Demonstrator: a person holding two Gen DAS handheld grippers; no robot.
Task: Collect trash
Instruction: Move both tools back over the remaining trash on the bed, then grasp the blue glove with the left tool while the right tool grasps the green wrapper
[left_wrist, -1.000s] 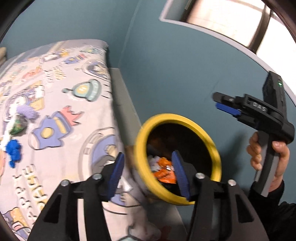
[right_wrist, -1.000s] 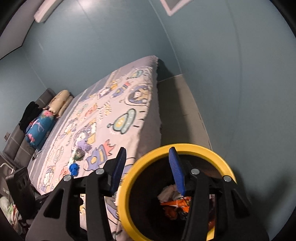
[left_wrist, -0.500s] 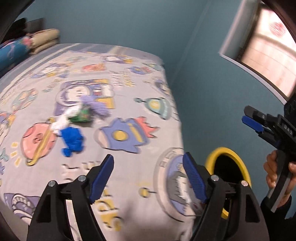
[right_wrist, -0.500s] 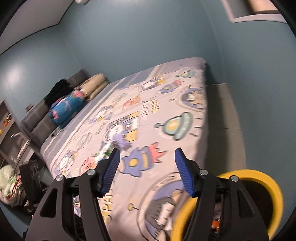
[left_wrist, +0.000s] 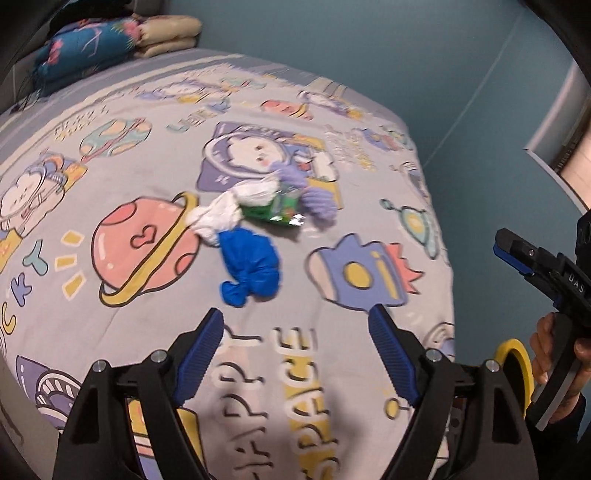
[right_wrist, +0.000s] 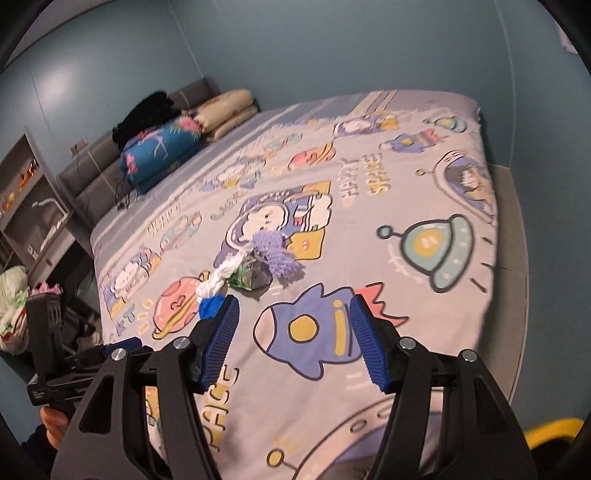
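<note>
a second ago both views looked down into the yellow-rimmed bin; now both hand-held grippers have swung over the bed (left_wrist: 122, 206), and the bin (left_wrist: 517, 365) is only a sliver of yellow rim low and to the right of the left hand-held gripper (left_wrist: 295, 354), and at the bottom right corner behind the right hand-held gripper (right_wrist: 293, 339). the left one has its blue pads spread apart with nothing between them; the right one is likewise spread and empty. the trash lies in a small cluster on the bedspread ahead of both: a crumpled blue piece (left_wrist: 251, 266) nearest, just ahead and slightly left of the left gripper's opening, touching a twisted white piece (left_wrist: 221, 214), then a shiny green wrapper (left_wrist: 280, 208) and a fuzzy lilac piece (left_wrist: 317, 199) further ahead. in the right view the blue piece sits right at the left pad's tip. the bedspread's cartoon print reads "space" beneath the left gripper, and "happy space" further ahead of the right one. the right gripper's body bears "das" in the left view. folded pillows (right_wrist: 225, 110) lie far ahead.
</note>
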